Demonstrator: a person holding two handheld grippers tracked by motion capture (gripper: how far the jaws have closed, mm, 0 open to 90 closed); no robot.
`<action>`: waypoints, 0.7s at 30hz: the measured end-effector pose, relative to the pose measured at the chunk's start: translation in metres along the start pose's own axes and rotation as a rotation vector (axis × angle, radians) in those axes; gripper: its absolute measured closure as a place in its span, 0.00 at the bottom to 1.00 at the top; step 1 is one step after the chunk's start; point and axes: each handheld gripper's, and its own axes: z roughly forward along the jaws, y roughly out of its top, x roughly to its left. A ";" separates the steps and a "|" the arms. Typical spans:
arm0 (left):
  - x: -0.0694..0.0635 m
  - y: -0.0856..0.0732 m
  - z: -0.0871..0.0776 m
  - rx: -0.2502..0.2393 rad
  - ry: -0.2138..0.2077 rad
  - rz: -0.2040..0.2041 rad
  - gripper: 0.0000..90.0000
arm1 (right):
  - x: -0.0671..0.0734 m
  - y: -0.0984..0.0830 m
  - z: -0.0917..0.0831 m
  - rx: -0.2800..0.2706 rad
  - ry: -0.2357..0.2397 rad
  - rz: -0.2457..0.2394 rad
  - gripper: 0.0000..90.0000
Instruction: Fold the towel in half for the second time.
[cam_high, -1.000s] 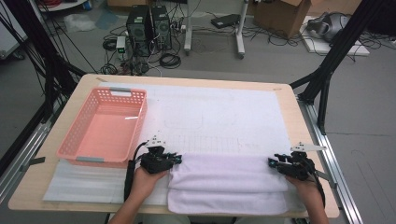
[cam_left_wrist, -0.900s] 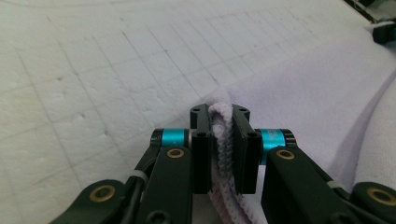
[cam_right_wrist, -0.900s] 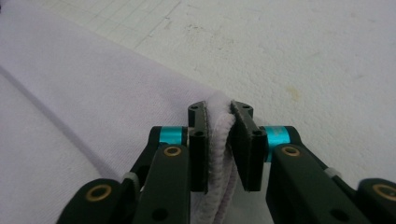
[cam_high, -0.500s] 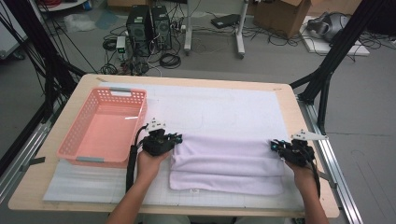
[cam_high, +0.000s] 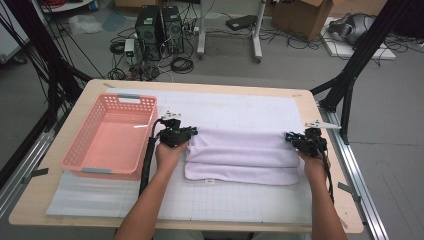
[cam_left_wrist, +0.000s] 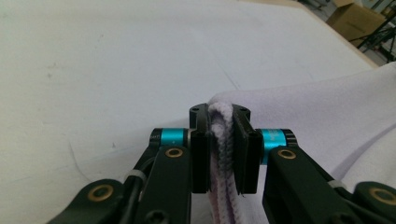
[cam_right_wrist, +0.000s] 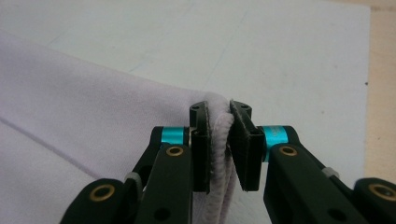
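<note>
**Here we hold a folded towel at both ends**

The pale lilac towel (cam_high: 242, 155) lies mid-table on a white mat (cam_high: 240, 107). Our left gripper (cam_high: 184, 134) and right gripper (cam_high: 295, 140) each clamp a towel edge. A pink basket (cam_high: 82, 150) sits left.

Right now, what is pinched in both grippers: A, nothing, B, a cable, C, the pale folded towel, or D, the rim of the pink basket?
C: the left gripper and the right gripper each have their jaws closed on an edge of the towel.
</note>
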 end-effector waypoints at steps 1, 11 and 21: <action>-0.001 0.000 0.000 0.000 -0.004 -0.005 0.77 | 0.001 0.000 0.002 0.008 -0.011 -0.005 0.82; -0.011 0.003 -0.017 -0.022 -0.074 0.051 0.58 | -0.002 0.002 -0.020 -0.024 -0.022 0.017 0.65; -0.022 -0.008 -0.026 -0.045 -0.104 0.164 0.51 | 0.008 0.000 -0.039 -0.022 0.038 -0.031 0.57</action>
